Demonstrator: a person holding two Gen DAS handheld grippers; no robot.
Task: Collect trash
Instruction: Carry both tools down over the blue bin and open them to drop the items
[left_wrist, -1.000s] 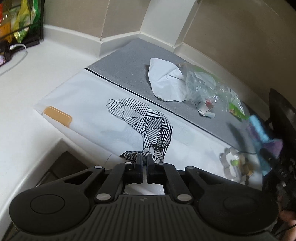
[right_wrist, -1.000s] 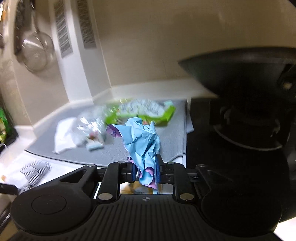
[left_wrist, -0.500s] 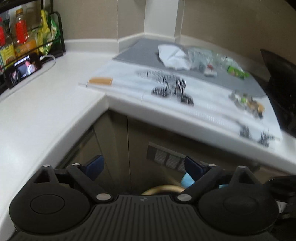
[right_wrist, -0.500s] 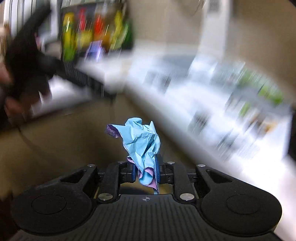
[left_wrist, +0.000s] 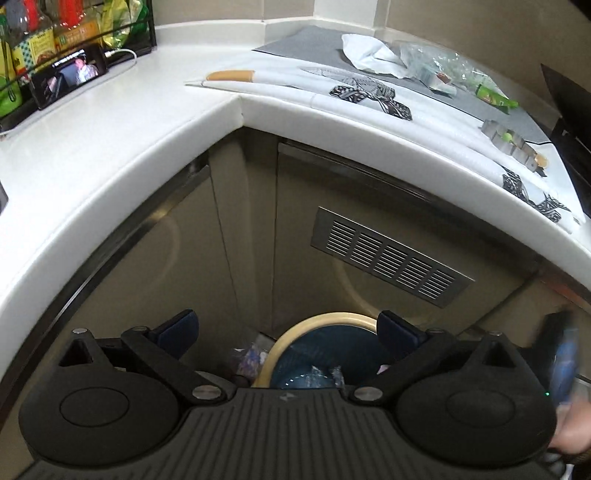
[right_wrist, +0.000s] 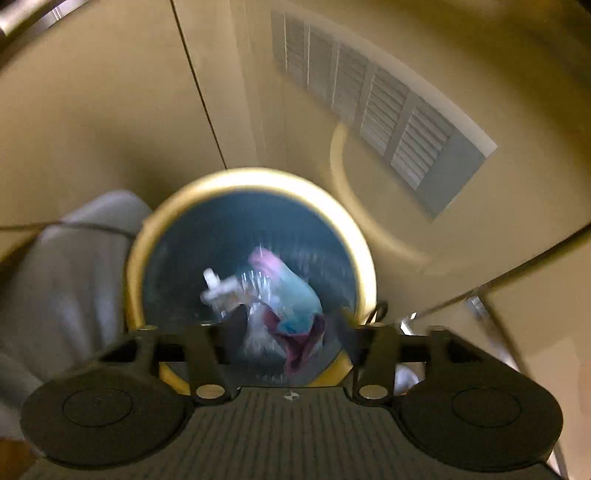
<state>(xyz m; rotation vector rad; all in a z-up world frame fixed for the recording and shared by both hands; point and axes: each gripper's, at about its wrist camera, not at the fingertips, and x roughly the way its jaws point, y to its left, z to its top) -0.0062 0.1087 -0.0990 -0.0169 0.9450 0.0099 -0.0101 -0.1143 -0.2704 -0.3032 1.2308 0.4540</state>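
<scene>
A round bin with a cream rim and a dark blue inside stands on the floor by the cabinet. My right gripper hovers right over it, jaws opening. The crumpled blue and purple paper hangs loose between the fingers, down in the bin's mouth, next to a white scrap. My left gripper is open wide and bare above the same bin. On the counter's grey mat lie white paper, a clear plastic bag and a green wrapper.
A white counter edge juts over the bin, with a vent in the cabinet front. A patterned white mat, metal cutters and a phone sit on the counter. Grey cloth lies beside the bin.
My left gripper opened and drew back from the counter to above the bin. My right gripper carried the blue paper down from the counter to the bin, and its jaws parted.
</scene>
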